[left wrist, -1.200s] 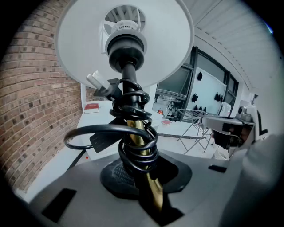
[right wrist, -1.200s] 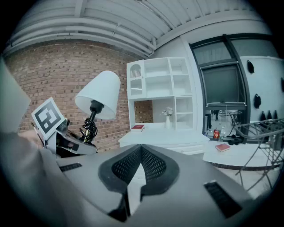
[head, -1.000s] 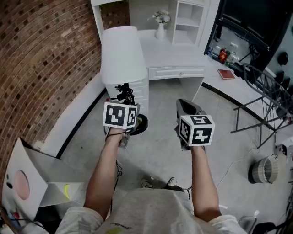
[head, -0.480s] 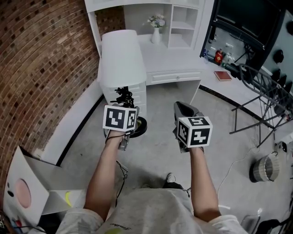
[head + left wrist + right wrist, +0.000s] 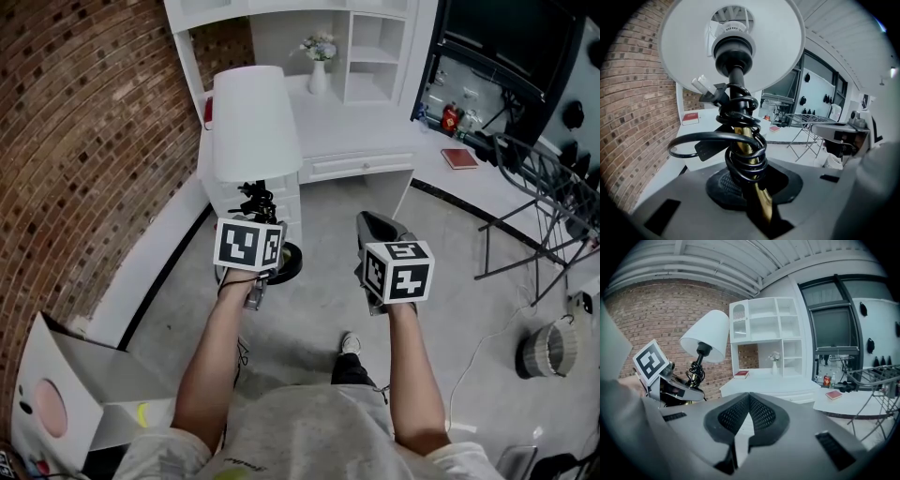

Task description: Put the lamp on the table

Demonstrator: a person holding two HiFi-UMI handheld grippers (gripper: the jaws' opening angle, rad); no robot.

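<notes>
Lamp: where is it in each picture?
Head view: the lamp is upper left of centre, white shade on top.
Left gripper view: the lamp fills the middle, seen from under its shade.
Right gripper view: the lamp is at the left.
Shared landmark: the white desk behind it.

White lampshade [image 5: 255, 122], brass stem [image 5: 761, 203], black cord [image 5: 745, 171], red-brown brick wall [image 5: 84, 141]

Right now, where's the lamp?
Left of centre in the head view: the left gripper holds the lamp by its stem above the floor, just short of the white desk.
</notes>
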